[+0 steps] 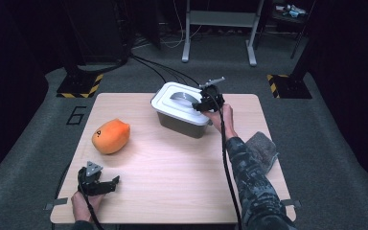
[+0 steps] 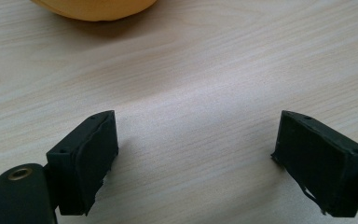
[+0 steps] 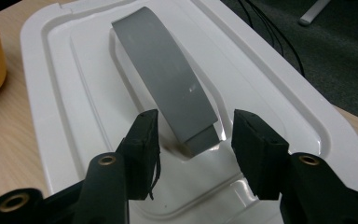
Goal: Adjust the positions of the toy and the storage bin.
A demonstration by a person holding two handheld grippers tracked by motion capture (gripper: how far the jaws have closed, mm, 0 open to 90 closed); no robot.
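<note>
Straddling the grey handle of the bin lid, my right fingers stand released; I center before clenching.

Whole middle and near side of the bench is bare wood — easy passage. Back centre is blocked by the lidded bin, its grey handle arching up. Orange plush sits left, grey cloth hugs the right edge.
</note>
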